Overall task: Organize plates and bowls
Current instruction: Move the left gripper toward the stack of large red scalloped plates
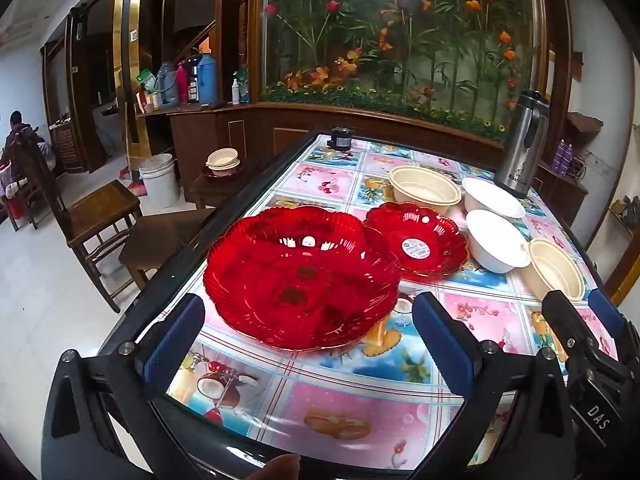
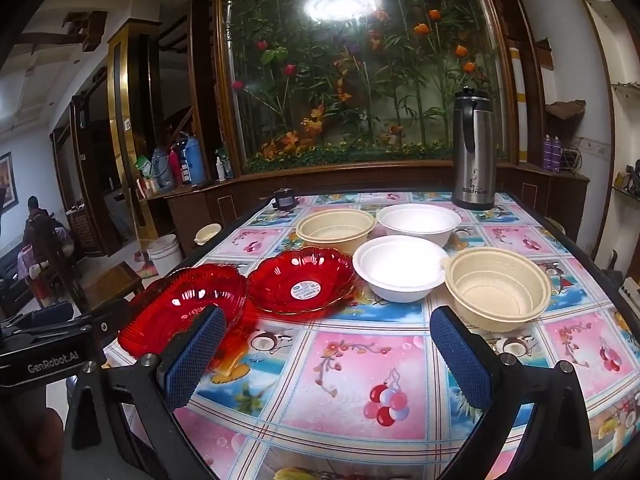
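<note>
A large red scalloped plate (image 1: 302, 276) (image 2: 184, 304) lies near the table's left edge. A smaller red plate with a sticker (image 1: 416, 240) (image 2: 304, 280) sits beside it. Behind and to the right stand two white bowls (image 1: 490, 244) (image 2: 400, 274) (image 2: 418, 222) and two cream bowls (image 1: 424, 190) (image 2: 498, 292) (image 2: 336, 228). My left gripper (image 1: 308, 344) is open, just short of the large plate's near rim, nothing between its blue pads. My right gripper (image 2: 328, 356) is open over bare tablecloth, its right finger close to the near cream bowl.
A steel thermos jug (image 2: 474, 152) stands at the table's (image 2: 360, 400) far right corner, a small black device (image 2: 285, 199) at the far left. Wooden chairs (image 1: 100, 216) and a white bucket (image 1: 159, 178) lie left of the table. A person sits far left.
</note>
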`<state>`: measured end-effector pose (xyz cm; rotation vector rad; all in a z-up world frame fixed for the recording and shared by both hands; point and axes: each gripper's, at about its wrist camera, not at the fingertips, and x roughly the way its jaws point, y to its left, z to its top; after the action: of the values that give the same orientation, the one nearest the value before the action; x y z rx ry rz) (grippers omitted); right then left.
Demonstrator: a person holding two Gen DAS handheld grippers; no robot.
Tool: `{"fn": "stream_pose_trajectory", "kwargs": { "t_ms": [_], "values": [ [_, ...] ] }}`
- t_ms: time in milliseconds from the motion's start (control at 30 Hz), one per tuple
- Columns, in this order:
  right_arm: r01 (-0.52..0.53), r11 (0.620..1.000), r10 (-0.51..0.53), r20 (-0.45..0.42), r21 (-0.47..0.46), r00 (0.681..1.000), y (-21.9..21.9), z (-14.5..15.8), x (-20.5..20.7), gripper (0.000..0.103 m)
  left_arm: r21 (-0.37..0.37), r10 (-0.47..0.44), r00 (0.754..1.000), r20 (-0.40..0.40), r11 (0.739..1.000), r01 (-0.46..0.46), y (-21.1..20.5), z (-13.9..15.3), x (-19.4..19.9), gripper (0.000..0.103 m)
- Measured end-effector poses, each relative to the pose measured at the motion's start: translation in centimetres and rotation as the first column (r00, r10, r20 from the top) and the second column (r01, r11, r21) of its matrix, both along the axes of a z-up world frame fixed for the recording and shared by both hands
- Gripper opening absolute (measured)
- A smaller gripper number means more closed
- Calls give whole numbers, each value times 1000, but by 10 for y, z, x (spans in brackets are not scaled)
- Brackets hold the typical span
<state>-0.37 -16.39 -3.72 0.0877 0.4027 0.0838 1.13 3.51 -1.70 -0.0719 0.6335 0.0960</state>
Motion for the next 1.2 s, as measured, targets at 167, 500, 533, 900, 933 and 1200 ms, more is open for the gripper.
{"fn": "stream_pose_trajectory", "kwargs": {
  "t_ms": [167, 500, 533, 900, 933, 1200],
  "values": [
    [-9, 1000, 9, -3, 2, 1000, 3, -1, 0, 103, -2, 9, 1000, 0, 1000, -9, 6, -3, 0, 103],
    [-17, 1000, 17, -8, 9, 1000, 6, 0, -1, 103, 2, 12, 1000, -3, 1000, -12, 9, -7, 0, 103],
    [-18, 1000, 18, -6, 10, 1000, 6, 0, -2, 103, 2, 12, 1000, -2, 1000, -12, 8, -7, -1, 103],
    [-25, 999, 25, -11, 24, 1000, 7, 0, -1, 103, -1, 7, 1000, -14, 1000, -7, 10, -9, 0, 103],
    [-27, 999, 28, -13, 28, 1000, 7, 0, -1, 103, -1, 11, 1000, -13, 1000, -11, 11, -9, 0, 103],
    [-34, 999, 34, -16, 18, 999, 11, 1, 1, 103, 0, 11, 999, -31, 1000, -11, 13, -11, 5, 103]
  ]
}}
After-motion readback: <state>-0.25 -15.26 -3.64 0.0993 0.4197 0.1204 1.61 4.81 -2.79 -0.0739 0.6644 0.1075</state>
